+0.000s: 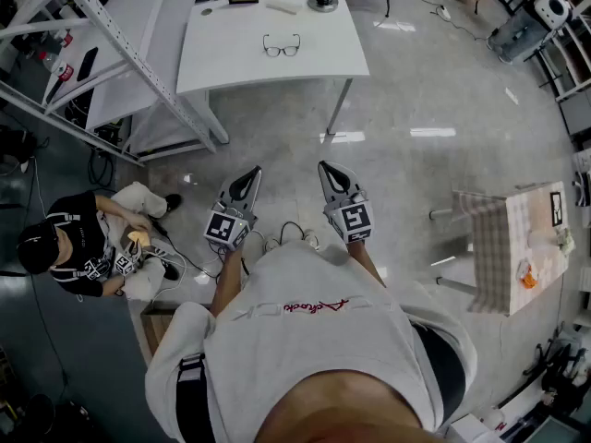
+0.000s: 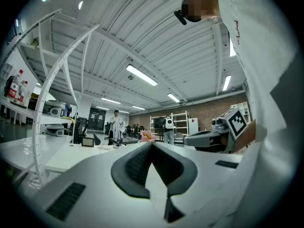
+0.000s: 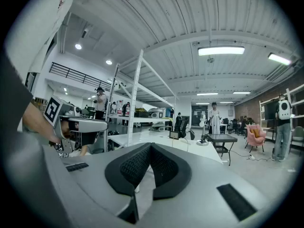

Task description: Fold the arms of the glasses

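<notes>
Both closed and empty, left tongs [image 1: 250, 171], right tongs [image 1: 326, 166], glasses [image 1: 282, 48] well ahead on white table [image 1: 231, 58].

- I see a glossy grey floor [image 1: 406, 109] with light glare on it.
- White table [image 1: 222, 53] ahead of me, white metal shelving rack [image 1: 111, 26] to its left.
- Checked-cloth table [image 1: 499, 247] at my right.
- White ribbed ceiling [image 3: 209, 23] with strip lights [image 3: 221, 50].
- Brick wall [image 2: 209, 110] far back, pink chair [image 3: 256, 134] near it.
</notes>
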